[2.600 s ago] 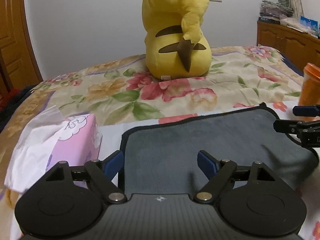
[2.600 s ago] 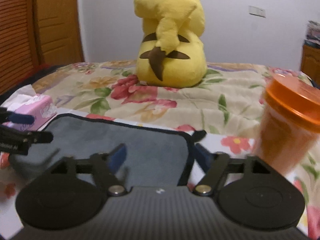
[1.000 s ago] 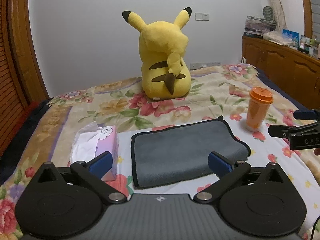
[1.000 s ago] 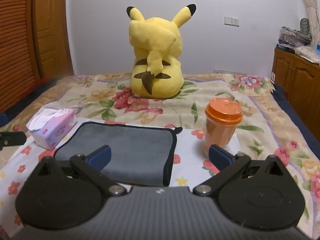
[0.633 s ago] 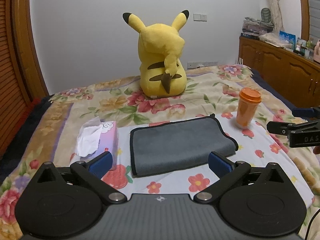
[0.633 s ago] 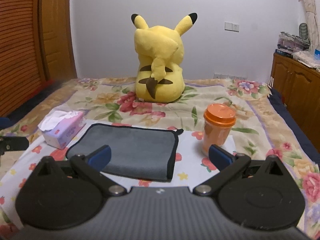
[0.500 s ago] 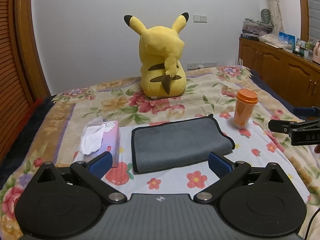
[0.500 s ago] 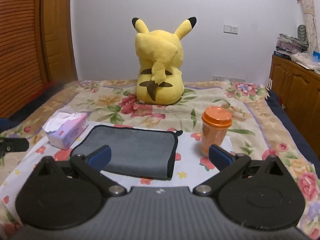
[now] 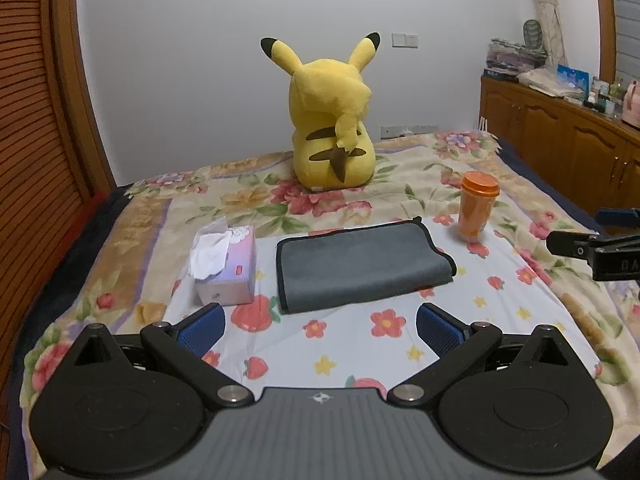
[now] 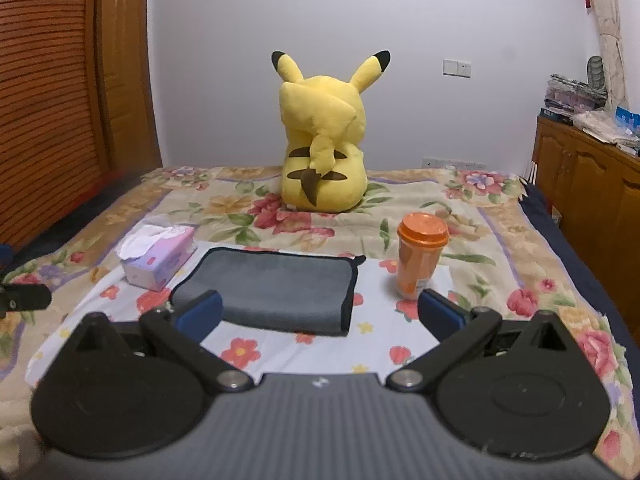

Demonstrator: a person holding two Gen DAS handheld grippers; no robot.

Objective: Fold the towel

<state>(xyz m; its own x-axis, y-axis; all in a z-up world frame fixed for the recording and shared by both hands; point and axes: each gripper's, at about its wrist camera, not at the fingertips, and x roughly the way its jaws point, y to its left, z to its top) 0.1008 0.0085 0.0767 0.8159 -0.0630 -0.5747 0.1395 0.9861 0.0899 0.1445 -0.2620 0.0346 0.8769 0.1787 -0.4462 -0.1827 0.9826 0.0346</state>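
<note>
A grey towel with a black border lies folded flat on the flowered bedspread; it also shows in the right wrist view. My left gripper is open and empty, held back from the towel's near edge and above the bed. My right gripper is open and empty, also back from the towel. The right gripper's fingers show at the right edge of the left wrist view. The left gripper's tip shows at the left edge of the right wrist view.
A pink tissue box stands left of the towel. An orange cup with a lid stands to its right. A yellow Pikachu plush sits at the far side of the bed. A wooden cabinet runs along the right wall.
Both grippers have pulled back and up from the towel, so it looks smaller and farther. The towel stays folded in place. Both stay open.
</note>
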